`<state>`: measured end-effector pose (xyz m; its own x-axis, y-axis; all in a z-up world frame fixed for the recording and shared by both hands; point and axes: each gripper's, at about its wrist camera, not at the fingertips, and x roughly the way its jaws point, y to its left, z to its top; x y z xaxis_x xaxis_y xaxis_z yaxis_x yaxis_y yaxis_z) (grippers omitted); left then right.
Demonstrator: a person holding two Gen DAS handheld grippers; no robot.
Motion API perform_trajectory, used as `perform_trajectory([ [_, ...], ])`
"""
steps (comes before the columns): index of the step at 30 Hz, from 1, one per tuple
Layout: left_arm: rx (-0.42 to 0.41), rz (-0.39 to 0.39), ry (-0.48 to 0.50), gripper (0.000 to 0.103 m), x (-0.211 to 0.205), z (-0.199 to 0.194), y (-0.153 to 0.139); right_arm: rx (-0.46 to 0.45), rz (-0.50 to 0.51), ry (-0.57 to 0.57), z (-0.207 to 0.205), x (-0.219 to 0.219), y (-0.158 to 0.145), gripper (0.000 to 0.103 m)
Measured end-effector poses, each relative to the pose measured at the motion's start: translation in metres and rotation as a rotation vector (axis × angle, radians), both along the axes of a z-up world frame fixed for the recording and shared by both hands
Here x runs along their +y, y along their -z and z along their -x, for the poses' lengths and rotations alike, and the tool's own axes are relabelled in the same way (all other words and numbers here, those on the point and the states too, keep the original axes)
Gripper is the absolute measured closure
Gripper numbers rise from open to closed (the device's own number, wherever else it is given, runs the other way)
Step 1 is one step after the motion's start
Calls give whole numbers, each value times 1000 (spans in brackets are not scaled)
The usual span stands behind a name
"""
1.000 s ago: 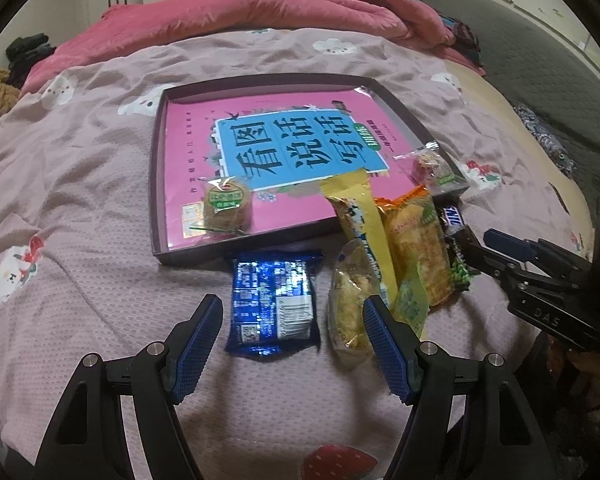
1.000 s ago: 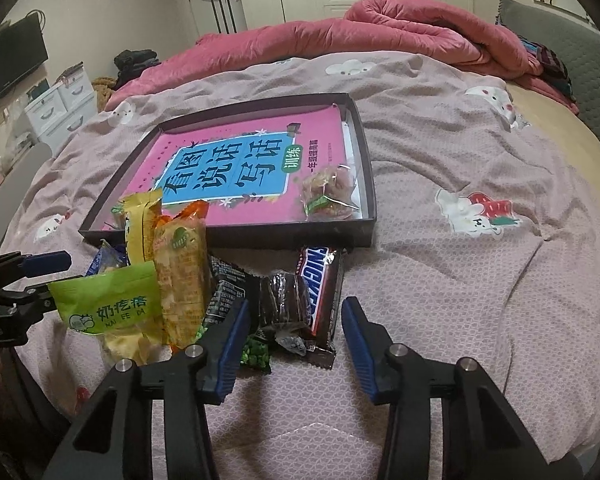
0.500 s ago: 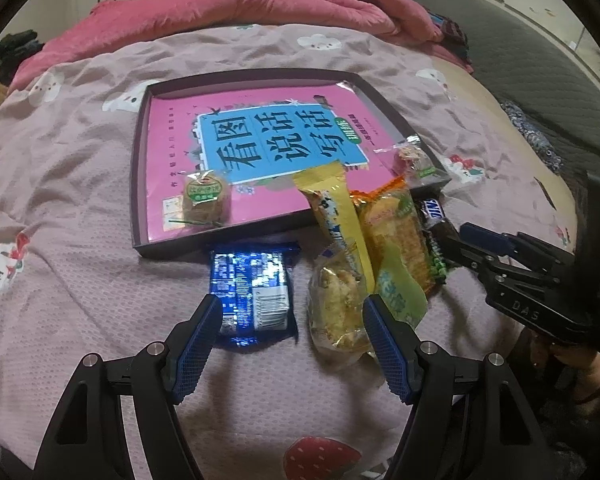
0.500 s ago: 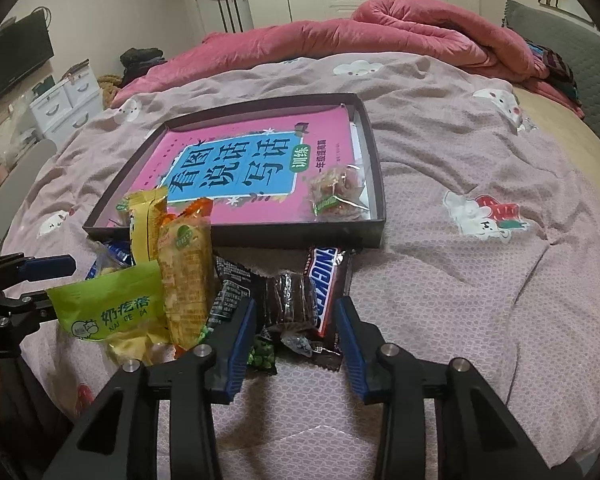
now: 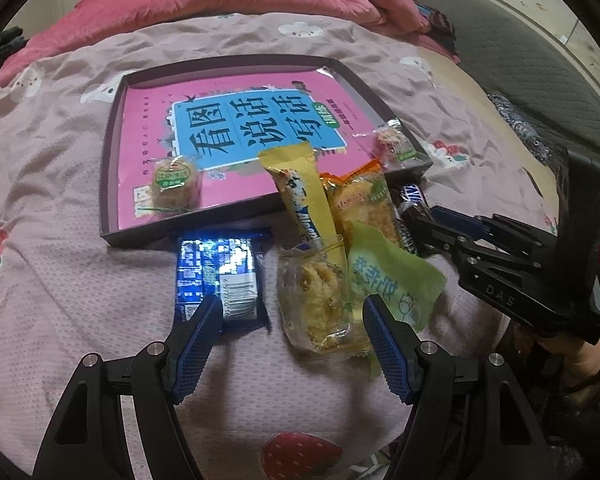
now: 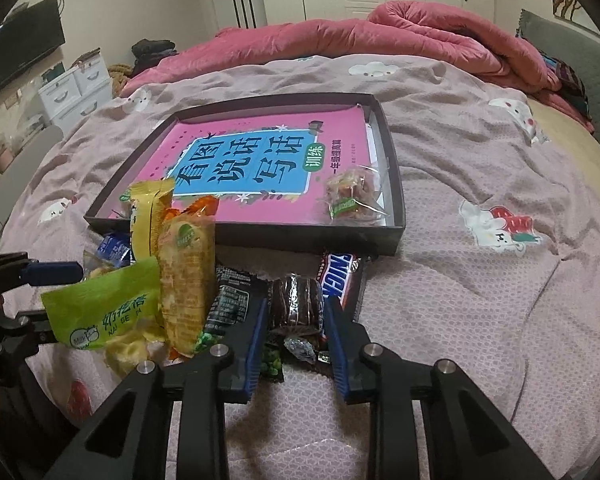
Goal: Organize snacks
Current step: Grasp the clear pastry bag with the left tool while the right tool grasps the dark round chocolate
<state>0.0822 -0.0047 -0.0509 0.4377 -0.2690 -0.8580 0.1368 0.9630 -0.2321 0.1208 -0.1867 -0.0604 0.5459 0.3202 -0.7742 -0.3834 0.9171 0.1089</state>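
A dark tray (image 5: 112, 160) (image 6: 312, 236) on the bed holds a pink book, a round cake (image 5: 174, 182) and a candy bag (image 5: 392, 142) (image 6: 354, 194). In front of it lies a snack pile. My left gripper (image 5: 292, 320) is open, its fingers either side of a clear pastry bag (image 5: 320, 300), beside a blue packet (image 5: 218, 276). My right gripper (image 6: 294, 320) has its fingers close around a dark brown wrapped cake (image 6: 296, 306), next to a Snickers bar (image 6: 340, 276). I cannot tell whether they grip it.
A yellow bar (image 5: 304, 196), an orange pack (image 6: 186, 268) and a green pack (image 6: 104, 308) lean in the pile. A pink duvet (image 6: 380, 40) lies at the back. White drawers (image 6: 74, 88) stand far left.
Both grippers moved forward toward the pile. The right gripper's fingers narrowed from wide apart to close around the brown cake. The left stayed wide open.
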Motion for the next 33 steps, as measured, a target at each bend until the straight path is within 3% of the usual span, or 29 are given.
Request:
perform_trajectory([
  [6, 26, 29, 8, 30, -2, -1, 5, -2, 8, -5, -1, 2, 2, 74],
  [14, 50, 48, 24, 51, -16, -2, 8, -7, 13, -10, -2, 3, 2, 74],
  [33, 135, 133, -74, 47, -10, -14, 23, -6, 10, -6, -3, 3, 3, 75],
])
